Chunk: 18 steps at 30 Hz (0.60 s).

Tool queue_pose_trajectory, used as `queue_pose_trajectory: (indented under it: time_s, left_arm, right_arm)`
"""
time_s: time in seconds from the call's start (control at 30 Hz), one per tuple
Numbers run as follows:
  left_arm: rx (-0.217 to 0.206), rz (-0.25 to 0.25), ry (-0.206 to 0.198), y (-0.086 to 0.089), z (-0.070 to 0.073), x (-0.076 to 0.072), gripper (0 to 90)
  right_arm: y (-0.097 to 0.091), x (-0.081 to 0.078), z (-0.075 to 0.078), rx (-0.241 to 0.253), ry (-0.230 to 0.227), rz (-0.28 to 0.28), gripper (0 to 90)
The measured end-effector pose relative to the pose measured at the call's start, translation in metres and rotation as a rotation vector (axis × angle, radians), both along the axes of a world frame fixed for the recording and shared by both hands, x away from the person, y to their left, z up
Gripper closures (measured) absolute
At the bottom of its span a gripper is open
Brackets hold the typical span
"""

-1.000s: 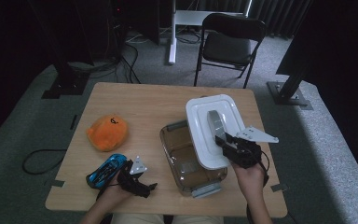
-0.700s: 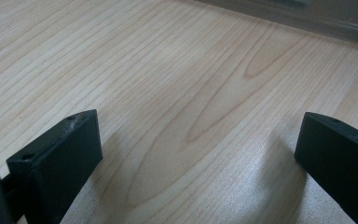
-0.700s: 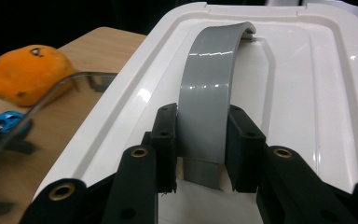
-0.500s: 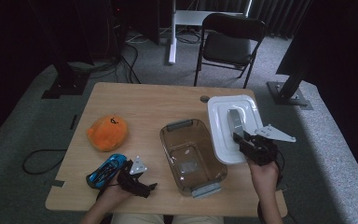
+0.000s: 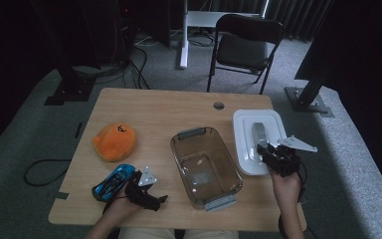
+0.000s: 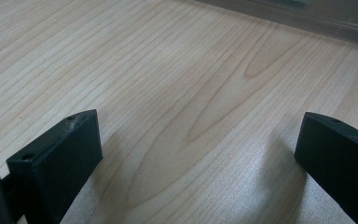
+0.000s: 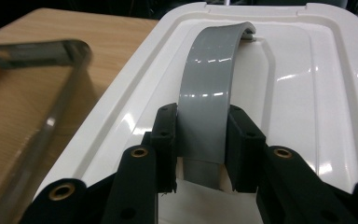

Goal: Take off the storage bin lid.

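Note:
A white lid [image 5: 253,137] [image 7: 298,88] with a grey arched handle [image 5: 259,133] [image 7: 207,102] lies on the table at the right, beside a clear brownish tub [image 5: 205,164]. My right gripper [image 5: 268,152] [image 7: 200,140] is shut on the near end of that grey handle, one jaw on each side of it. My left gripper [image 5: 151,199] [image 6: 196,158] rests low over bare wood near the table's front left, its jaws open with nothing between them. The tub's edge [image 7: 51,107] shows blurred at the left of the right gripper view.
An orange plush toy [image 5: 114,141] sits at the left of the wooden table [image 5: 159,112], and a blue toy car [image 5: 112,180] lies just beside my left hand. A black chair [image 5: 246,42] stands beyond the table's far edge.
My right gripper has carried the white lid from on top of the tub to the right and down onto the table. The left gripper has stayed where it was.

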<state>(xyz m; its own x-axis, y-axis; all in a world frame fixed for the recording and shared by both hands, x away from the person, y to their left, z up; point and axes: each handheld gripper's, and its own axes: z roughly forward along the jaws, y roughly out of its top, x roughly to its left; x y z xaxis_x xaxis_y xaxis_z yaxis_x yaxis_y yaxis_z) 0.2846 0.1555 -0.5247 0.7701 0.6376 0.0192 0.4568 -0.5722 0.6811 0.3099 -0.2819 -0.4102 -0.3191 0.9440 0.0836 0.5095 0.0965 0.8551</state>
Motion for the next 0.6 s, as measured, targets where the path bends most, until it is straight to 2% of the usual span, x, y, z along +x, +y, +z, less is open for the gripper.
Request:
queue_pose_trajectory:
  time_s: [0.6]
  left_arm:
    - [0.001,0.001,0.002,0.000,0.000,0.000,1.2]
  right_arm:
    - [-0.007,0.025,-0.054,0.015,0.082,-0.032,68.0]
